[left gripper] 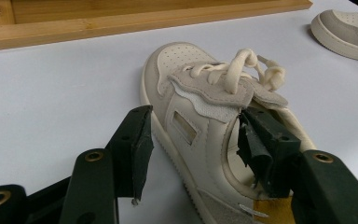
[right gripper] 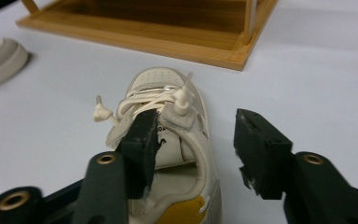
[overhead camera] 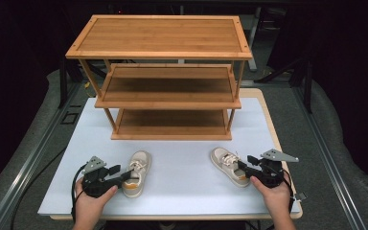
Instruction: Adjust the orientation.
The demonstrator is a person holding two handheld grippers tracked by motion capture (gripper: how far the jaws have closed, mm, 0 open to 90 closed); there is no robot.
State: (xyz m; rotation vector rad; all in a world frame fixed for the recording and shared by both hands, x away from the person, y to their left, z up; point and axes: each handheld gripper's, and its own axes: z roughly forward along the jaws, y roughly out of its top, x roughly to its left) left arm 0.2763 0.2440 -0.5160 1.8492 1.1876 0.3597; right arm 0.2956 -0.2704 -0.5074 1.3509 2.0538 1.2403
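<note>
Two cream sneakers with mustard heels lie on the white table (overhead camera: pixel 182 191), toes toward the shelf. My left gripper (overhead camera: pixel 123 175) is open at the left sneaker (overhead camera: pixel 137 168). In the left gripper view the left gripper (left gripper: pixel 196 140) straddles one side wall of that sneaker (left gripper: pixel 186 79), one jaw outside on the table and one inside the opening. My right gripper (overhead camera: pixel 242 167) is open at the right sneaker (overhead camera: pixel 226 163). In the right gripper view the right gripper (right gripper: pixel 196 140) has one jaw over the sneaker's (right gripper: pixel 161 81) tongue and one outside it.
A three-tier bamboo shelf (overhead camera: pixel 165 86) stands at the back of the table with all tiers bare; its base (left gripper: pixel 121 23) (right gripper: pixel 168 42) lies just beyond the shoes. Bare white surface separates the sneakers. Each gripper view also catches the other sneaker (left gripper: pixel 349 30) (right gripper: pixel 0 60).
</note>
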